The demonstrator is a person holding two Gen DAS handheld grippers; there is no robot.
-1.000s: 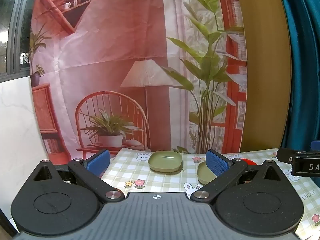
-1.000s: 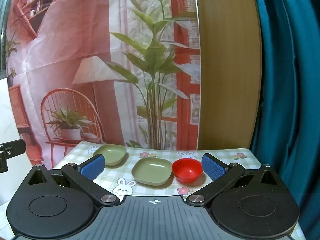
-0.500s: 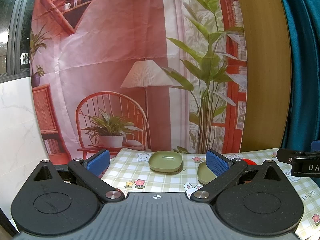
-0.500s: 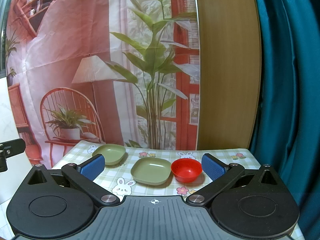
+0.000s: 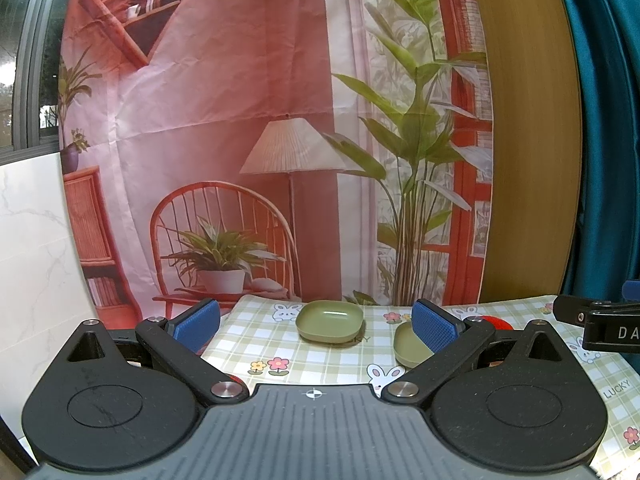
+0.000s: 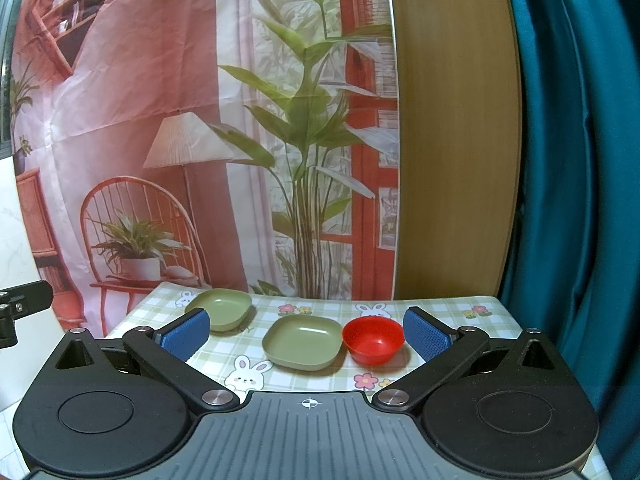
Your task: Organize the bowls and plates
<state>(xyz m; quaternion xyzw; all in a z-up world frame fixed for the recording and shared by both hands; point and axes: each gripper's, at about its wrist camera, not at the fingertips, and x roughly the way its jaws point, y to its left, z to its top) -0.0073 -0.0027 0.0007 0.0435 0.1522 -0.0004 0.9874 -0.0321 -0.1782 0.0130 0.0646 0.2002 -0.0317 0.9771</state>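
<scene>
Green checks with bunnies and small flowers cover the tablecloth (image 6: 436,312) spread over the table, and three pieces of tableware stand on it in front of a printed backdrop (image 6: 160,120) of a chair, lamp and plant.

Furthest left, and nearest the backdrop, sits a green square plate (image 6: 219,313) with rounded corners; in the left wrist view the same plate (image 5: 330,319) lies ahead, between the two fingers. To its right and closer to the cameras is a second green plate (image 6: 303,342), standing apart from the first. From the left wrist only its left part shows (image 5: 408,349), the rest hidden behind the right blue pad. Just beside this second plate, on its right, stands a red bowl (image 6: 373,339), upright; whether the two rims touch I cannot tell. From the left wrist only a sliver of the bowl (image 5: 496,323) peeks over the finger.

Both tools hang above the near edge of the table. The left hand-held gripper (image 5: 316,326) has its fingers spread wide and grips nothing. The right hand-held gripper (image 6: 306,334) is likewise wide apart and empty, the nearer plate and the bowl framed between its blue pads (image 6: 425,336).

At the right edge stand a wooden panel (image 6: 452,160) and a teal curtain (image 6: 580,160).
</scene>
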